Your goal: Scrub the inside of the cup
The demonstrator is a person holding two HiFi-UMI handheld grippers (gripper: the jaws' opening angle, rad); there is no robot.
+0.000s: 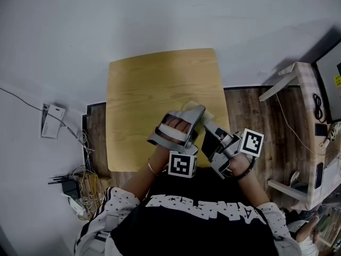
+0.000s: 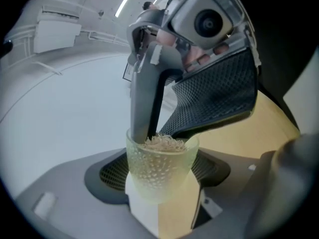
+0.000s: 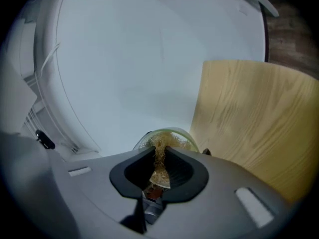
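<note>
left tool: the jaws are clamped on the cup, one on each side of its lower wall. the cup sits right between the tips, and its mouth points away from this tool toward the other one. i judge the low side grip is meant to leave the rim free and to stop the cup from turning under the rubbing.

right tool: the jaws are pressed together on a tuft of scrubber, which sticks out past the tips. this tool meets the left tool head-on, with its tips entering the cup mouth. the pinch looks narrow, presumably so the jaws fit inside the rim.

cup, position: it is just ahead of the right tool's tips and is carried in the left tool. the desk lies beyond and below both tools. i judge the cup is lifted off the desk.

cup, appearance:
- translucent, pale yellow-green
- wall covered in small raised dots
- narrows toward the base
- no handle in view
- no water or foam that i can make out

scrubber, appearance: tan, wiry fibre that fills the mouth at about rim level. i cannot tell how deep it reaches.

step in hand, by my judgement: the scrubbing of the inside is under way.
</note>
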